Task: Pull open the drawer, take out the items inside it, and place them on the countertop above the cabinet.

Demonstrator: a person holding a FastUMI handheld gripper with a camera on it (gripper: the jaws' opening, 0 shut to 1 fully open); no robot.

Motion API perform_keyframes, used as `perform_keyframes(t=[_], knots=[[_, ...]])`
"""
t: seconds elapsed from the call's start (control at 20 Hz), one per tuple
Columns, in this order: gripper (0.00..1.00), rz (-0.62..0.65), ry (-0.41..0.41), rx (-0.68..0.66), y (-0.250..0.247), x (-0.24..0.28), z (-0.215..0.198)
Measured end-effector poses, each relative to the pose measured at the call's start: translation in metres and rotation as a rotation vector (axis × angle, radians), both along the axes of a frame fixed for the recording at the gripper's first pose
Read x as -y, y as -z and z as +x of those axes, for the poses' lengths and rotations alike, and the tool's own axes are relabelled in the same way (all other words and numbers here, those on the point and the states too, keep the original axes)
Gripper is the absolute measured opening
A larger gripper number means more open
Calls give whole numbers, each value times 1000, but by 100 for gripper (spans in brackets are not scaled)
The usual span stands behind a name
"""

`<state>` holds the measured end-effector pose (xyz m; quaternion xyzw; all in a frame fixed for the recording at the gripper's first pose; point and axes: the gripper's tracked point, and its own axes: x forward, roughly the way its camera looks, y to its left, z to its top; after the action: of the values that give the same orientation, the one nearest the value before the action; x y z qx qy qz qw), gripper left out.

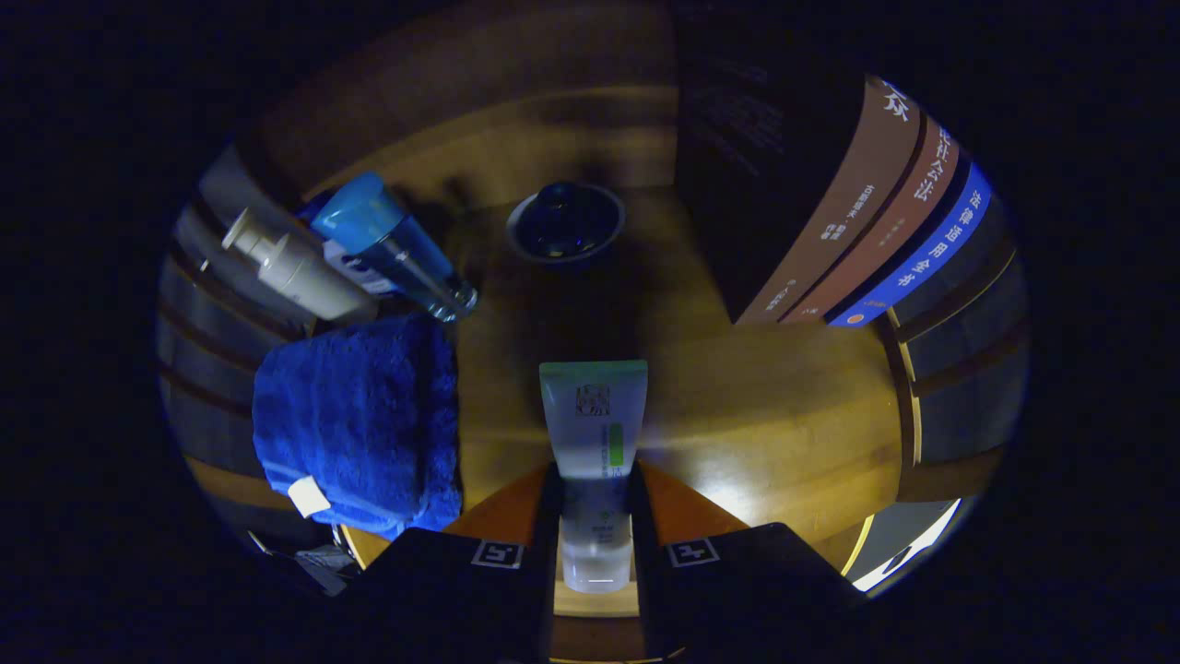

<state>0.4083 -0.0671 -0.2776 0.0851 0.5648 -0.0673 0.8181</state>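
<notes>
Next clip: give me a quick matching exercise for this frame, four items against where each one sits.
Items:
1. tube
2. towel
3. small bowl
4. books

Places:
A. standing upright, beyond the fingers to the right
B. held between the gripper fingers
C. folded, left of the tube
D. straight ahead, far beyond the tube

Pairs: 1-B, 2-C, 3-D, 4-A

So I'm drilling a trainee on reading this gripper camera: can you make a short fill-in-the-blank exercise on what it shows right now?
1. The gripper is shut on a white ____ with a green-edged end.
2. Beside the tube, a folded towel of ____ colour lies on the wooden countertop.
3. Beyond the towel, next to a blue-capped bottle, lies a white bottle topped with a ____.
4. The three upright ____ stand beyond the fingers, next to a dark bowl.

Missing words: tube; blue; pump; books
</notes>
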Motion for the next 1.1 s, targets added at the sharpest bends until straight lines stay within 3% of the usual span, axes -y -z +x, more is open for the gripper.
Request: perform_keyframes(t=[0.1,0.45,0.55,0.65,0.85,1.1], knots=[[42,4,26,8,1,1,6],[43,36,-32,-18,4,-13,-8],[48,44,-16,-6,5,-13,-8],[55,36,-7,8,-2,-11,-8],[100,5,-15,50,-17,-6,-14],[98,20,-36,157,-46,-11,-30]])
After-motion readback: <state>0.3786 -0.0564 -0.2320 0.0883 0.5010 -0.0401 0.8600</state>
